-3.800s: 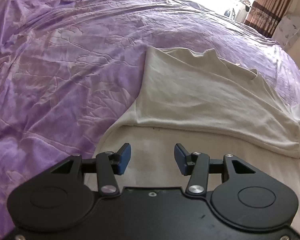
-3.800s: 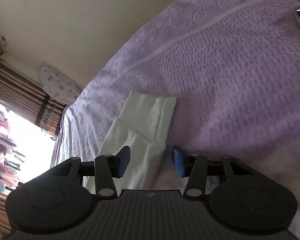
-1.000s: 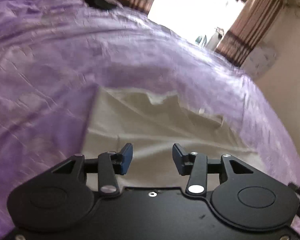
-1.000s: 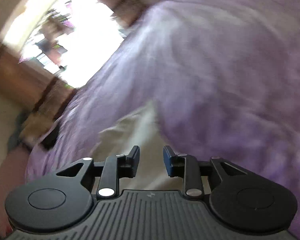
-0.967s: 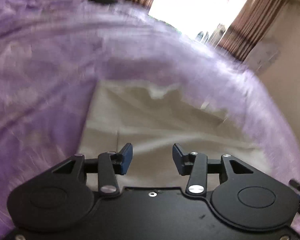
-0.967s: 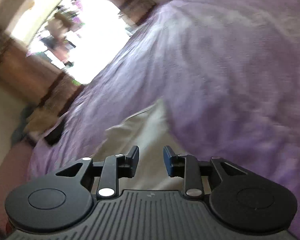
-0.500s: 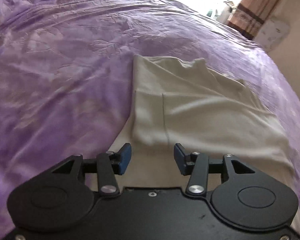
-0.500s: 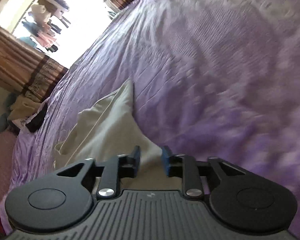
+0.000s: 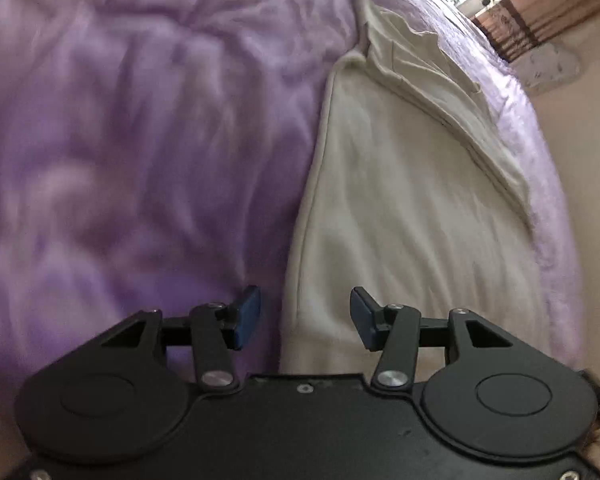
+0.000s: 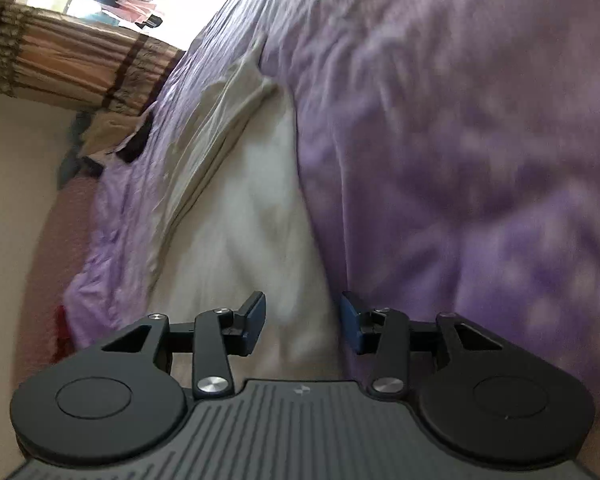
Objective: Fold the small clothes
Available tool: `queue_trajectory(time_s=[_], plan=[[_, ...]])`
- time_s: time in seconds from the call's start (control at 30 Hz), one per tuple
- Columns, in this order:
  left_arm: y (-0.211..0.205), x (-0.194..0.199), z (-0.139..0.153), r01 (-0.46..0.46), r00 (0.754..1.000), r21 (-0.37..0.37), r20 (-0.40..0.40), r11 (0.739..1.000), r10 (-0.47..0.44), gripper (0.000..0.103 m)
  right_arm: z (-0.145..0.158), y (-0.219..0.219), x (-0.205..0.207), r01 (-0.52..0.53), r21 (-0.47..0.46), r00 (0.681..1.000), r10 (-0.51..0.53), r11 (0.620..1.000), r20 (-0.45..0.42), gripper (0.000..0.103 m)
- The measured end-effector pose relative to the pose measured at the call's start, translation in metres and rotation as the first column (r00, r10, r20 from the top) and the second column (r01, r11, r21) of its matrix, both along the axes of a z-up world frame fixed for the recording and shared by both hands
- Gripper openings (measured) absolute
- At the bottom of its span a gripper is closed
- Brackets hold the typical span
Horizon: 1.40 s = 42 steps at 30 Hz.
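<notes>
A cream garment (image 9: 400,184) lies flat on the purple bedspread (image 9: 120,140), partly folded, with a doubled layer along its far side. My left gripper (image 9: 305,318) is open and empty, low over the garment's left hem edge. In the right wrist view the same garment (image 10: 244,208) runs away from me. My right gripper (image 10: 302,322) is open and empty, low over the garment's right edge where it meets the bedspread (image 10: 460,140).
Brown striped curtains (image 10: 68,56) and a bright window lie beyond the bed's far end. A dark object (image 10: 134,142) sits on the bed near the curtains. A beige wall (image 9: 588,128) is past the bed's right side.
Both grippers have dropped close to the garment's near edges and swung outward. The right gripper's jaws, nearly shut half a second ago, have opened. The left stays open.
</notes>
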<state>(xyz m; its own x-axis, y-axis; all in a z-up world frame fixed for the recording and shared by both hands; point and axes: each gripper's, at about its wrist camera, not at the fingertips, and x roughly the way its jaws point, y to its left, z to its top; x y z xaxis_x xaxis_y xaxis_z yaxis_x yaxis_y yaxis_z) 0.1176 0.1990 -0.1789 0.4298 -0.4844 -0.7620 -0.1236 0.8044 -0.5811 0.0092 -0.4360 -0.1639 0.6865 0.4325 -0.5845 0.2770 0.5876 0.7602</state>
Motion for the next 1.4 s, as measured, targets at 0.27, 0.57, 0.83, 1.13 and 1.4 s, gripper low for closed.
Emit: queue_trajectory(time_s=[0.27,0.57,0.83,1.13,1.4], plan=[[0.010,-0.035,-0.008,-0.032,0.999,-0.140,-0.021,0.990,0.029,0.052,-0.002,0.012,-0.019,-0.034,0.015,0.999,0.034,0.999,0.007,0.052],[-0.016,-0.029,-0.011,0.011,1.000,-0.077,-0.005,0.997,-0.011,0.044,-0.002,0.036,-0.010,-0.066,-0.046,0.998,0.066,0.997,-0.002,0.064],[-0.009,-0.033,0.023,0.011,0.997,-0.057,0.080,0.998,-0.007,0.002,0.020,0.035,-0.014,-0.099,-0.093,0.995,0.101,0.991,0.010,0.009],[0.000,-0.043,-0.020,-0.058,0.998,-0.119,-0.015,0.991,0.056,0.002,-0.015,0.024,-0.024,-0.027,-0.007,0.997,0.027,1.000,-0.074,0.009],[0.009,-0.018,0.039,-0.070,0.973,-0.314,0.189,0.947,0.135,0.001,0.016,0.014,-0.018,-0.051,0.181,0.998,0.041,0.982,0.056,0.009]])
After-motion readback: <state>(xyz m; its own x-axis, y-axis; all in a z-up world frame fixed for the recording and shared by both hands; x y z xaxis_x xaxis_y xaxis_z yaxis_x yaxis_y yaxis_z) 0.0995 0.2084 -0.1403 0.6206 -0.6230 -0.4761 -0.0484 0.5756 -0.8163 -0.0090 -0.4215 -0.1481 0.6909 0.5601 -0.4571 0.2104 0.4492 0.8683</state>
